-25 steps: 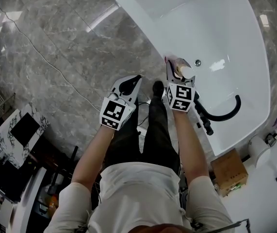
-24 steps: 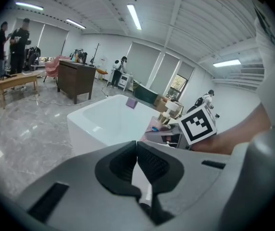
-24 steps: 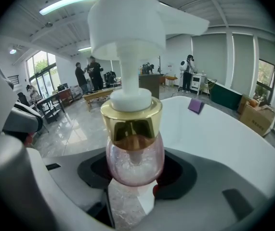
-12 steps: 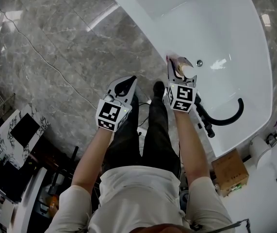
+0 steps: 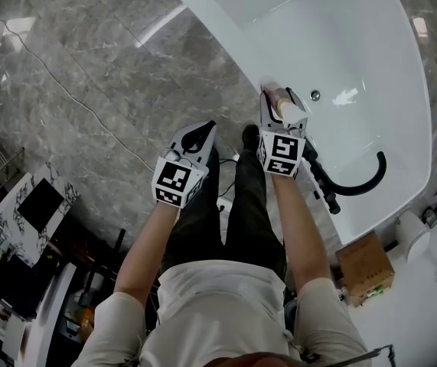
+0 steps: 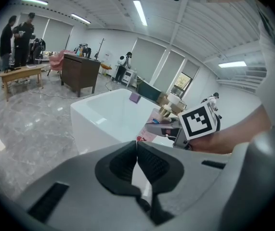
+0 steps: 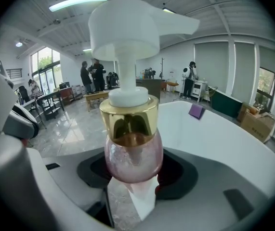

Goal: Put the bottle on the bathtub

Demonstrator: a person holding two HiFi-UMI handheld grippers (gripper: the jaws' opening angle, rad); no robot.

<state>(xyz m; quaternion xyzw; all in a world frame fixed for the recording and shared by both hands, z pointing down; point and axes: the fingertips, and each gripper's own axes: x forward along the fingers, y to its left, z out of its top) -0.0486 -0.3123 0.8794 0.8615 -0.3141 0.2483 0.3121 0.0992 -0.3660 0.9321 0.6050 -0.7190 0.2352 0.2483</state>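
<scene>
**Ready to set down**

We should settle the base flat on the bathtub (image 5: 229, 40) rim before letting go. The pink pump bottle (image 7: 131, 150) stands upright, clamped in our right claw (image 7: 133, 179), over the bathtub's near rim. Our left claw (image 6: 136, 163), outside the bathtub, is closed on nothing.

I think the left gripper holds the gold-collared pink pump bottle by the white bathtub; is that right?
No: the right gripper holds the gold-collared pink pump bottle by the white bathtub; the right gripper view shows it.
</scene>
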